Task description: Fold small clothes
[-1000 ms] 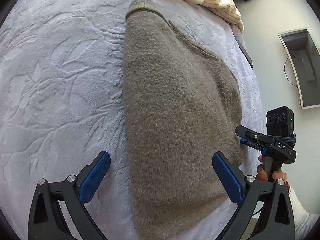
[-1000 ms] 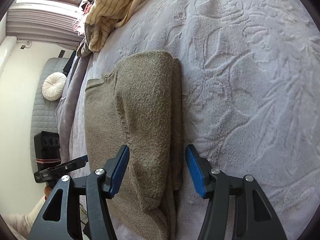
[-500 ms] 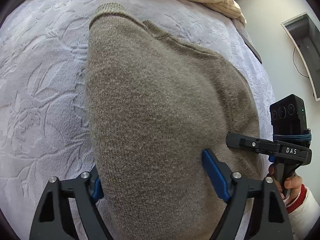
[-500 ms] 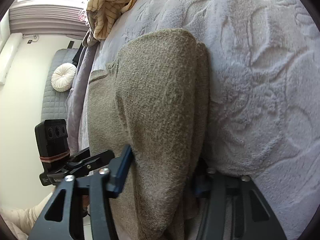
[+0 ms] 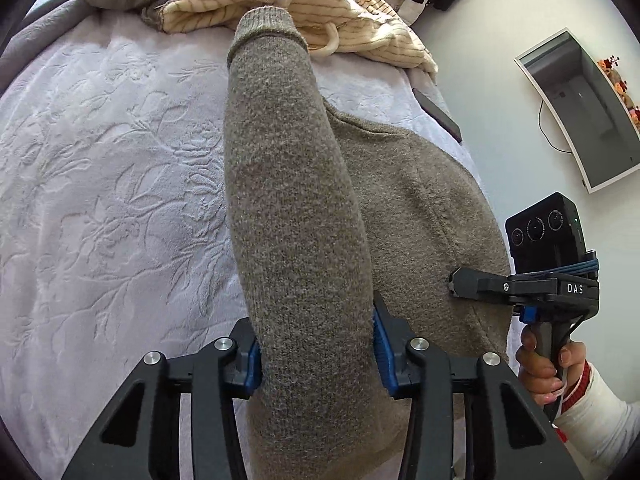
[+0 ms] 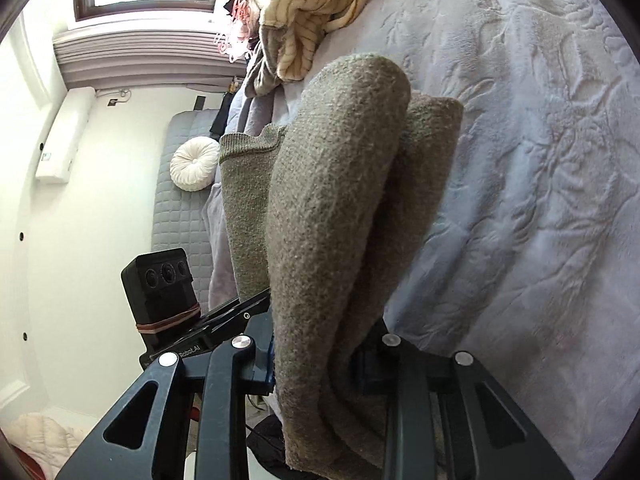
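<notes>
Both grippers have just been closing. The left gripper (image 5: 316,346) pinches the sweater (image 5: 304,208) at lower centre. The right gripper (image 6: 316,360) clamps it too, above the blanket (image 6: 540,160).

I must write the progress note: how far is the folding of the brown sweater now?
Done: the brown sweater already lies doubled lengthwise on the bedspread. In hand: the left gripper and right gripper, jaws just closing, each pinch its near edge, raised. Left: fold it across, then the striped garment beyond.
</notes>
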A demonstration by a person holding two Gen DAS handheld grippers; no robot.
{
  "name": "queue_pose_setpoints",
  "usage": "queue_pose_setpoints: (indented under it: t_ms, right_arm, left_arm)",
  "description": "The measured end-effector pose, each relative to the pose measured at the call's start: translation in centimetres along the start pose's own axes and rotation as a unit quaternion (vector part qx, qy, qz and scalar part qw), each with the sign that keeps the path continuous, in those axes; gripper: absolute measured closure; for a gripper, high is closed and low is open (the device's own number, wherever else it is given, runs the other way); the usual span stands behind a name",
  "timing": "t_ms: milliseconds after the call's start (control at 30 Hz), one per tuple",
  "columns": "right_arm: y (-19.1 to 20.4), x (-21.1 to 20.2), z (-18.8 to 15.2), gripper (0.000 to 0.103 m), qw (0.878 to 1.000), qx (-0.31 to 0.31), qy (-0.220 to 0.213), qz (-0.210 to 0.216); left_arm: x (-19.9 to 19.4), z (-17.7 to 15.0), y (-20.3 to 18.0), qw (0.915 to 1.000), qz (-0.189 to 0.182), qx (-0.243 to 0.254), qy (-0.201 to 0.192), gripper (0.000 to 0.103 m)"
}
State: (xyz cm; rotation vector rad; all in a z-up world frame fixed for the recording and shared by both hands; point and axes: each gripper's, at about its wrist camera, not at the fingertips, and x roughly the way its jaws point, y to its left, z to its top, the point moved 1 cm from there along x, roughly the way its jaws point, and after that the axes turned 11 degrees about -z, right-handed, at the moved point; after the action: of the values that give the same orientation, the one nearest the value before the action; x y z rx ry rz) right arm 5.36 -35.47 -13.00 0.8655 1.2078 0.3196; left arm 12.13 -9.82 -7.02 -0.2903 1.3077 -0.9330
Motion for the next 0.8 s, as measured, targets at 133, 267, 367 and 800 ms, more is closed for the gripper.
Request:
queue_pose_setpoints:
  t_ms: [133, 267, 367, 800]
  right_arm:
    - [2.0, 0.2, -2.4, 0.073, 1.0, 0.0, 0.01, 0.02]
    - [3.6, 1.2, -4.5, 0.073, 0.999, -0.004, 0.024, 0.032]
    - [4.6, 1.7, -4.6, 0.073, 0.999, -0.016, 0.037, 0.03]
    - [3.6, 7.7, -8.5, 0.07, 0.995, 0.0, 0.07, -0.072]
  left_arm:
    - [-4.1, -2.8, 0.6, 1.0, -0.003, 0.0, 0.0, 0.057]
    - [-7.5, -6.7, 2.5, 0.9998, 0.01, -0.013, 0.006, 0.057]
    - [-9.9, -9.6, 3.9, 0.9993, 0.026, -0.024, 0.009, 0.057]
    - [-13.2, -19.5, 11.6, 0.9881, 0.149, -0.036, 0.015, 0.056]
